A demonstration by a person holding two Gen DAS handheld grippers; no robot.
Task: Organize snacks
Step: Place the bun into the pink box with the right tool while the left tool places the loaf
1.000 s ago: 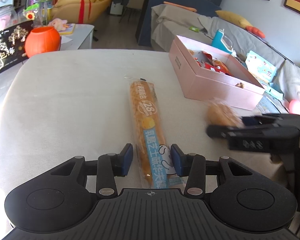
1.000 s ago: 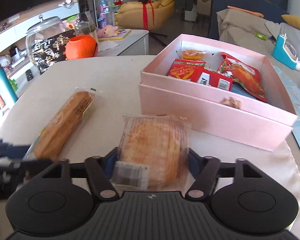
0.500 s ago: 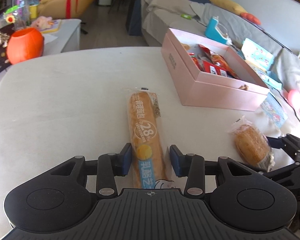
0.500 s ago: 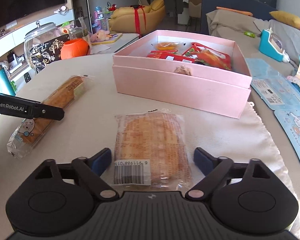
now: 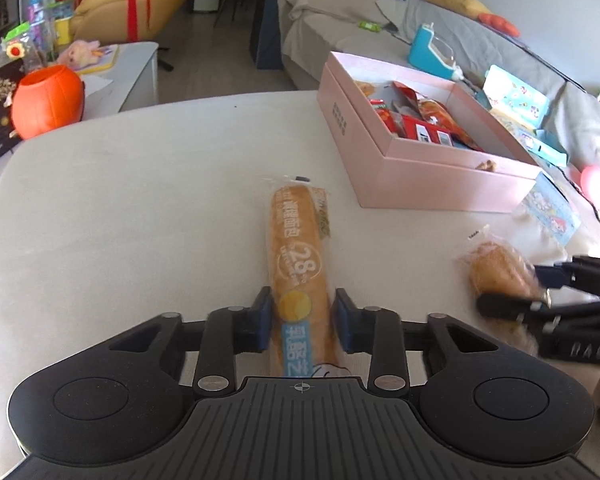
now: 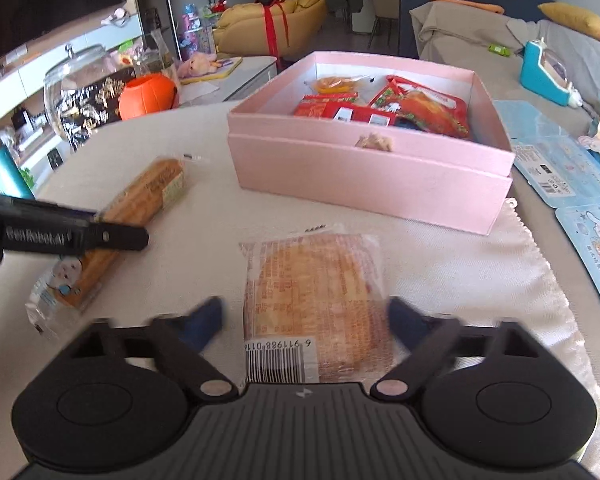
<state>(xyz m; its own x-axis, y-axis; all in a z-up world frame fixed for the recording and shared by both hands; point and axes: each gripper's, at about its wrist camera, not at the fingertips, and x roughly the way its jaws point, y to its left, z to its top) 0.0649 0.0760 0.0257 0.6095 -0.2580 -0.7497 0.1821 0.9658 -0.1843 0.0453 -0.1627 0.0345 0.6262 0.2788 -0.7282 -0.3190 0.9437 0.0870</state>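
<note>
A long wrapped bread stick [image 5: 298, 256] lies on the white table; it also shows in the right wrist view [image 6: 136, 208]. My left gripper [image 5: 302, 320] straddles its near end, its pads close beside the wrapper, a small gap showing on the right. A flat square wrapped bread [image 6: 316, 300] lies between the blurred, wide-apart fingers of my right gripper [image 6: 306, 316]; it also shows in the left wrist view [image 5: 498, 272]. The open pink box [image 6: 372, 176] holds several red snack packs [image 6: 420, 110]; it also shows in the left wrist view [image 5: 400, 160].
An orange pumpkin pot [image 5: 46, 100] and a glass jar [image 6: 80, 96] stand at the far left of the table. Blue printed packs [image 6: 568, 176] lie right of the box. A sofa [image 5: 460, 36] stands behind the table.
My right gripper let go of the square bread and opened wide; its fingers are now moving in. My left gripper's pads have closed in around the bread stick.
</note>
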